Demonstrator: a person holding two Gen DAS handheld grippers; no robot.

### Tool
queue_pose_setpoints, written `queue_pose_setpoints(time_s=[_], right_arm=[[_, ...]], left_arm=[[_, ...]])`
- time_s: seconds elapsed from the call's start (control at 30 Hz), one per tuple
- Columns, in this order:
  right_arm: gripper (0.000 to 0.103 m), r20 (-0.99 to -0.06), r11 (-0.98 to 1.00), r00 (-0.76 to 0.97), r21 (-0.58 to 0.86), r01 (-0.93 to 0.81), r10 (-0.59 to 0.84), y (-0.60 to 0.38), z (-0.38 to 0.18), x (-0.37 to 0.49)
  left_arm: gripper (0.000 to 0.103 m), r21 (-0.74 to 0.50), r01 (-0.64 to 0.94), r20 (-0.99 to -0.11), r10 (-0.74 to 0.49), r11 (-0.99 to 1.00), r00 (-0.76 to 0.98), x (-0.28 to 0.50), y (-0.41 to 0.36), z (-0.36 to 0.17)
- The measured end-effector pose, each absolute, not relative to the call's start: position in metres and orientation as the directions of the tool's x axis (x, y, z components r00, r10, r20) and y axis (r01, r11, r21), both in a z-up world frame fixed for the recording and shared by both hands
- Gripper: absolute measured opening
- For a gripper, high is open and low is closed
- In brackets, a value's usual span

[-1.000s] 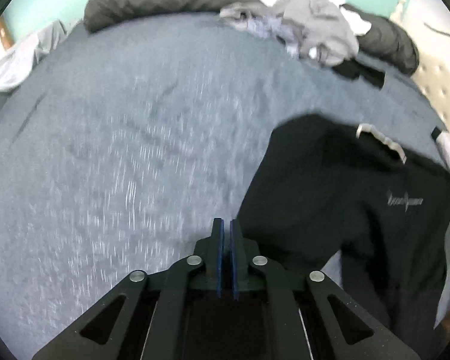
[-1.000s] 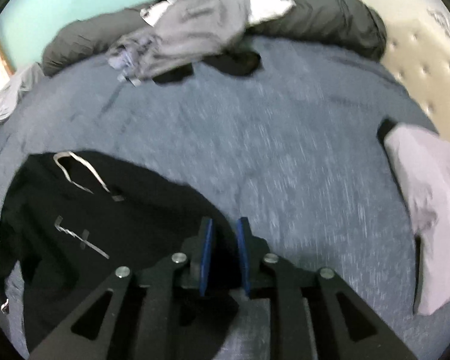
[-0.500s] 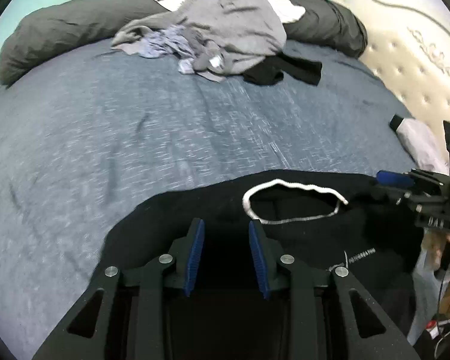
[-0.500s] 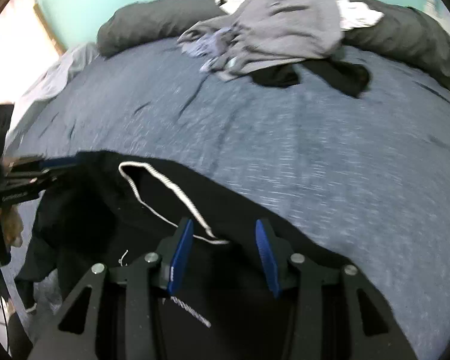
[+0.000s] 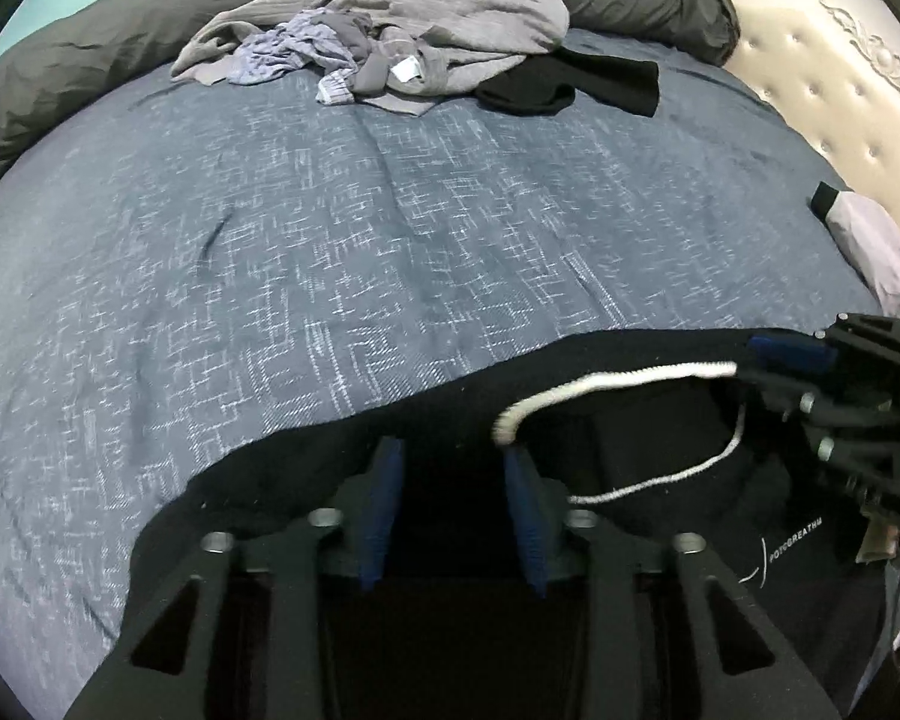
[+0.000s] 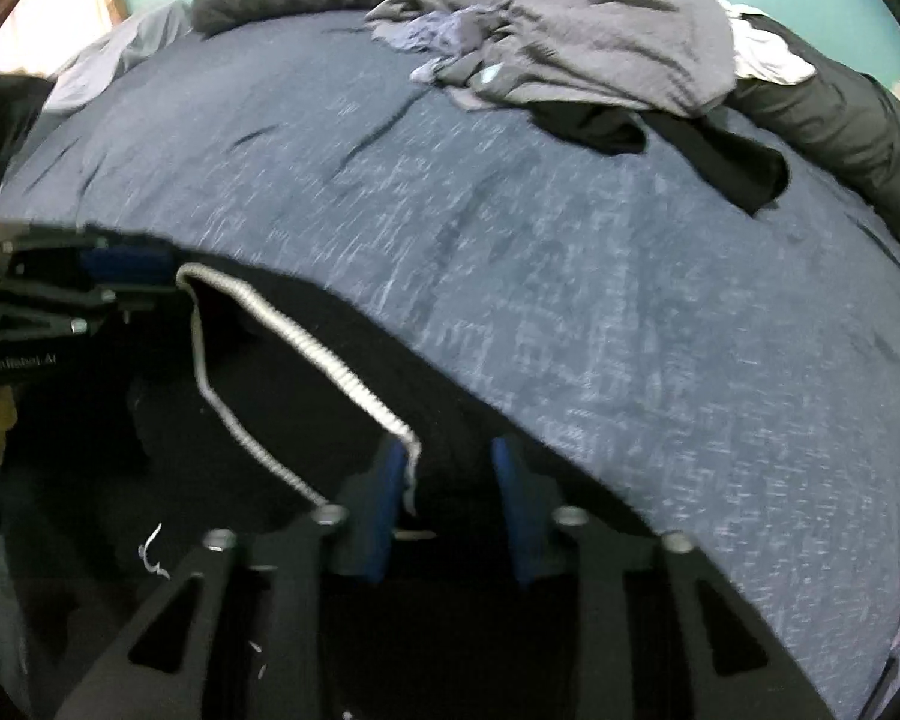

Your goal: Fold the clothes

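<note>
Black sweatshirt [image 5: 660, 450] shoulders sit between both my tongs, left gripper [image 5: 453, 480] and right gripper [image 6: 447, 483], jaws just closing; next, lay it flat toward twelve o'clock.

**Open bed ahead, clutter at the far edge**

The middle of the bed [image 5: 390, 252] lay bare, a broad stretch of blue cover between the black shirt [image 5: 660, 456] at the near edge and the clothes pile [image 5: 444, 18] at the far side. A hand-held gripper could pass freely over that stretch. Past the pile, a dark duvet [image 5: 90, 66] ran along the far edge against the wall. A black garment [image 5: 576, 84] sprawled just beside the pile. The headboard [image 5: 840, 90] closed off the right side, with a pale folded garment [image 5: 876, 252] lying near it.
</note>
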State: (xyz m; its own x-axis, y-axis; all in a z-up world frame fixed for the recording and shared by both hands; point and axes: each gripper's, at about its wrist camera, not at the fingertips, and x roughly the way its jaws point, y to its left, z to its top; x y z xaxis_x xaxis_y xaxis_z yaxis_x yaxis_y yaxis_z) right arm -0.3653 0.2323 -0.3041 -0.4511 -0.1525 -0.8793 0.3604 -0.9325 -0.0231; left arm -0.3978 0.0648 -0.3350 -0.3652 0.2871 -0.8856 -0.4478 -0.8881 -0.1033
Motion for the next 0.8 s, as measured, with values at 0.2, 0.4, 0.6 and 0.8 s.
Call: queue_pose_setpoints(time_s=[0.2,0.4,0.6,0.8], right_arm=[[0.013,-0.847,-0.944,-0.502,-0.001,0.33,-0.174,0.245,-0.281,-0.372],[0.012,-0.807,-0.954,-0.547,0.067,0.292,-0.224,0.252,-0.242,-0.389],[0.012,-0.793,-0.954,-0.562,0.079,0.29,-0.236,0.245,-0.212,-0.421],[0.011,-0.811,-0.96,-0.541,0.086,0.267,-0.224,0.235,-0.22,-0.461]], left_arm=[[0.011,-0.11,-0.455,-0.848,0.322,-0.884,-0.42,-0.398,0.065,-0.311],[0.011,-0.141,-0.45,-0.807,0.365,-0.882,-0.464,-0.406,0.059,-0.267],[0.011,-0.134,-0.419,-0.801,0.347,-0.898,-0.488,-0.426,0.053,-0.246],[0.011,-0.121,-0.374,-0.82,0.305,-0.919,-0.484,-0.458,0.044,-0.254]])
